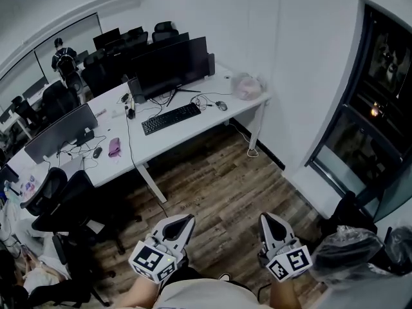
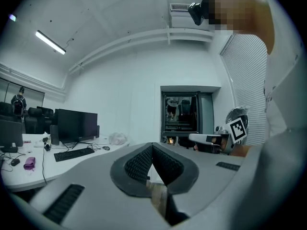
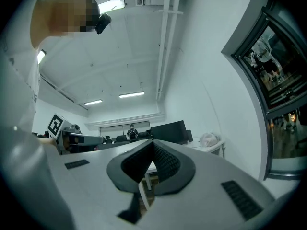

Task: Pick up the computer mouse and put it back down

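Room: open office, white walls, wood-pattern floor [image 1: 225, 185], rows of white benches with dark monitors and black chairs [image 1: 61, 201]. A dark glazed doorway [image 1: 376, 108] stands in the right-hand wall. A person [image 1: 63, 56] stands at the far end of the room.

Bench [image 1: 193, 129] nearest the right-hand wall: carries a black monitor [image 1: 170, 66], a black keyboard [image 1: 171, 118] in front of it, and a crumpled plastic bag [image 1: 246, 87] at its right-hand end.

Computer mouse [image 1: 221, 105]: lies flat on this bench, just right of the keyboard, between keyboard and bag and touching neither. In the head view its long axis runs slantwise across the bench top, from the monitor side toward the front edge. Its cable [image 1: 205, 100] leaves on the side facing the monitor stand. It is too small to read which end is the nose beyond that. The left gripper view shows it as a small dark oval [image 2: 106, 148] past the keyboard's end.

Left tool [image 1: 183, 220]: held low at the near edge of the head view, over the floor, well apart from the bench. Jaws closed tip to tip, nothing between them.

Right tool [image 1: 269, 219]: beside the left one, likewise over the floor and well apart from the bench. Jaws closed together, nothing held.

Both tools point roughly level toward the benches
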A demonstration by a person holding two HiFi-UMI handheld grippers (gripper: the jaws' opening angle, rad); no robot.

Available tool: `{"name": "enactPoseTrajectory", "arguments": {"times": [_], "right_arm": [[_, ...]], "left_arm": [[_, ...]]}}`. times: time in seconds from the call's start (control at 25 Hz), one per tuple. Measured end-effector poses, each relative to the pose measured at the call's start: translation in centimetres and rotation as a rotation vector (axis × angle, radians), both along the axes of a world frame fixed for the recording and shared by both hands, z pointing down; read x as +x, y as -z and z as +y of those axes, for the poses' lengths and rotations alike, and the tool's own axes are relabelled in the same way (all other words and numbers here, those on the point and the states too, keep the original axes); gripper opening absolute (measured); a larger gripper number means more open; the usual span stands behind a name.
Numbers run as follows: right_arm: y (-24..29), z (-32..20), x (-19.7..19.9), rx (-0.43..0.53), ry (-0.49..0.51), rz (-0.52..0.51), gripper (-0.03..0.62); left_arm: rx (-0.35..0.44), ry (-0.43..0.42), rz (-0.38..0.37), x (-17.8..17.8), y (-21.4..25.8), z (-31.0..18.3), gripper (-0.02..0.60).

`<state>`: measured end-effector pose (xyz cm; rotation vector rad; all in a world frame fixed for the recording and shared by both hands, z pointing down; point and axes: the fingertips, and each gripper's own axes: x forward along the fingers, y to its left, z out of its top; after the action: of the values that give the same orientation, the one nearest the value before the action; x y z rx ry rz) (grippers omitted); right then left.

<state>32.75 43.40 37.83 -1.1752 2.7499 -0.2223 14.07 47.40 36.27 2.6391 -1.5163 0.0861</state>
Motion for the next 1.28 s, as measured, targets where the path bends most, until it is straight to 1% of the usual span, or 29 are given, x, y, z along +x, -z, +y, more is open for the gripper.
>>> {"name": "enactPoseTrajectory", "arguments": {"times": [0.24,0.44,0.64,0.8,0.92,1.16,1.28], "right_arm": [[-1.3,-1.3,1.4,-0.035,0.020,-0.008,0.020],[-1.5,-3.4,1.1,-0.026,0.029,0.014,0.020],[-1.2,-6.5,0.5,-0.022,0.015,0.038,0.020],[-0.9,-9.2,-1.1,-0.007,0.018,0.065,0.020],[-0.9,-11.4,-2.6,-0.015,0.015,0.082,0.020],[0.2,-15.9,-7.6,-0.012,0.039,0.131,0.020],[0.4,-17.8,-10.2,-0.011,0.053,0.158,0.020]], "left_arm": [[-0.038,0.007,-0.004,1.9,-1.5,-0.7,0.005],[-0.028,0.015,0.011,1.6,-1.7,-3.1,0.005],[-0.013,0.001,0.029,0.9,-1.6,-6.4,0.005],[-0.003,0.005,0.046,-0.8,-1.6,-9.6,0.005],[0.006,0.009,0.059,-2.6,-1.4,-11.9,0.005],[-0.001,0.030,0.084,-7.3,-1.7,-16.1,0.005],[0.009,0.026,0.080,-9.4,-1.6,-18.0,0.005]]}}
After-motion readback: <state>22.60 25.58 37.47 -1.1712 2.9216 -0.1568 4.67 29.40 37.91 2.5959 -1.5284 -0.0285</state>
